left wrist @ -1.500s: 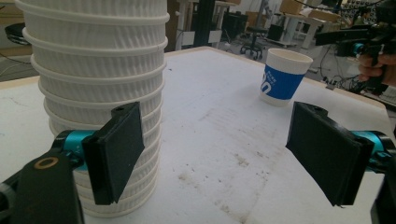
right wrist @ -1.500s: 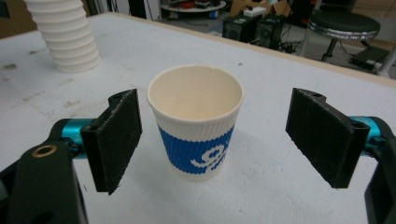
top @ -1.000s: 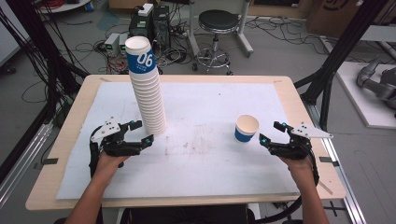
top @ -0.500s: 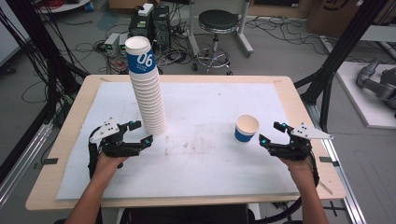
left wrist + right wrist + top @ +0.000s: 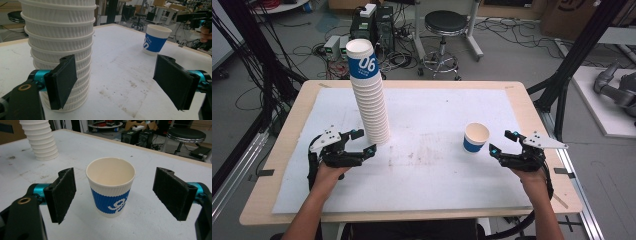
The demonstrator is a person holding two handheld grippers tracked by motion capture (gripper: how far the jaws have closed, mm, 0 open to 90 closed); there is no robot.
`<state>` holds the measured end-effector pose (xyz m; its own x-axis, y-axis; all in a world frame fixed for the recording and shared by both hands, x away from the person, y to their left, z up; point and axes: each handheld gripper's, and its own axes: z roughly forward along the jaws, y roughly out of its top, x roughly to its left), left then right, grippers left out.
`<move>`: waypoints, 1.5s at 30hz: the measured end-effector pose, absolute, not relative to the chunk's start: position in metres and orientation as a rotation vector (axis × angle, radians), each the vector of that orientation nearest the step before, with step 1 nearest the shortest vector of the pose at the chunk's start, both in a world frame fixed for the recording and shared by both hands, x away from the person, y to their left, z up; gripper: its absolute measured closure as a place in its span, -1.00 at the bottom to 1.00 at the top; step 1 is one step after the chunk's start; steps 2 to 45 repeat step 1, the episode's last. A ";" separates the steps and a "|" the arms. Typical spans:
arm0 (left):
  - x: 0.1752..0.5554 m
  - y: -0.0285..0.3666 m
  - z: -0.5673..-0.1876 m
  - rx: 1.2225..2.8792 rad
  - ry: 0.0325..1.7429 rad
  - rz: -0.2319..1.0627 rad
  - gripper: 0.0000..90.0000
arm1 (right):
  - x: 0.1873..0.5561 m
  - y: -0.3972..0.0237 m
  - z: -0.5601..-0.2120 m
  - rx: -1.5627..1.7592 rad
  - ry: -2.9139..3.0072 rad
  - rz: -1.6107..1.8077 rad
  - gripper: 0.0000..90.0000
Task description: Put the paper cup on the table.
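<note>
The tabletop [image 5: 422,195] carries a white mat, and on it, toward the far left corner, stands the tall stack of cups [image 5: 370,102], upright though leaning a little, its top cup banded blue. The stack's base sits just beyond and slightly to the inside of the left gripper [image 5: 364,141], which lies level near the left edge with its jaws spread wide and nothing between them. In the left gripper view the stack [image 5: 60,55] stands behind the near pad, off the line that runs between the two pads, so that gripper would have to shift sideways before it could close on anything.

The single cup [image 5: 476,137] stands upright, mouth up, toward the right edge of the tabletop, well apart from the stack. Its long axis is vertical. The right gripper [image 5: 502,141] lies level just beside it, pointing at it, jaws spread wide and clear of its wall. In the right gripper view the cup [image 5: 110,186] sits squarely on the midline between the pads, a little ahead of them and touching neither. The right hand is by far the nearer to this cup; my judgement is that a short straight push forward would bring the pads to either side of the blue band, ready to close.
</note>
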<state>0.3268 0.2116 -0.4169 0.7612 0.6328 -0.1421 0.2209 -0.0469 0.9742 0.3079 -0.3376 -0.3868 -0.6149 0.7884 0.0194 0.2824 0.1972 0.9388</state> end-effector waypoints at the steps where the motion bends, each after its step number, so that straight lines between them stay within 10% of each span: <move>1: 0.327 0.212 -0.417 1.623 0.695 0.385 -0.59 | 0.308 -0.337 -0.387 0.995 2.007 1.414 -0.58; 45: 0.327 0.212 -0.417 1.623 0.695 0.385 -0.59 | 0.308 -0.337 -0.387 0.995 2.007 1.414 -0.58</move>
